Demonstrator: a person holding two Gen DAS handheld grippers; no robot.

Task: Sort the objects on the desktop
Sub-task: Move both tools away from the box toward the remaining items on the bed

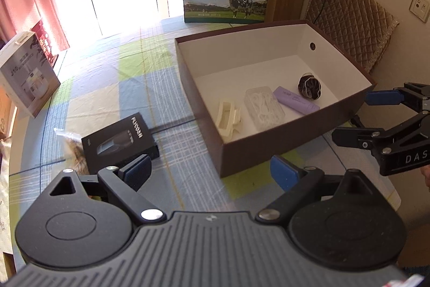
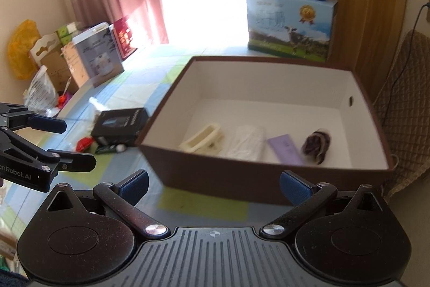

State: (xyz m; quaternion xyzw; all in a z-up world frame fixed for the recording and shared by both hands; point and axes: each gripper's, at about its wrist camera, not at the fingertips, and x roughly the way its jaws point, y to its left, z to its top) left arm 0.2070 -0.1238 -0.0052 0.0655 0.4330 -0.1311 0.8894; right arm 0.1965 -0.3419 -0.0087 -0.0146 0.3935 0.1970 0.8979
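A: Black box (image 1: 119, 141) w/ the white lettering is the next one, I'd say. It lies flat on the desk (image 1: 113, 88), just left of the brown bin (image 1: 266, 152), apart from its wall. A snack bag (image 1: 68, 141) is tucked against its far-left side.

B: What's in the bin already?

A: Cream hair clip (image 1: 228, 119), clear case (image 1: 264, 108), purple tube (image 1: 295, 100), dark scrunchie (image 1: 309, 86), all along the near wall. Back half of the floor is bare.

B: Which tool takes it?

A: Left gripper (image 1: 212, 171). It hovers right above the box's near edge, jaws spread wide, nothing between them. Right gripper (image 2: 213, 186) hangs in front of the bin's near wall, jaws also wide and empty; leave it parked, imo.

B: How to grip it?

A: Box is flat and looks stiff, so straddle the short width, not the long side. Drop the pads low, close on the two edges, squeeze firm; cardboard won't mind. Watch the bag: a pad could catch it and drag it along.

B: And the red thing + small bits by the box (image 2: 119, 127) in the right view?

A: Too blurry to name. Lift straight up first so nothing gets swept, clear the bin wall w/ margin, then set it down in the bare back half.
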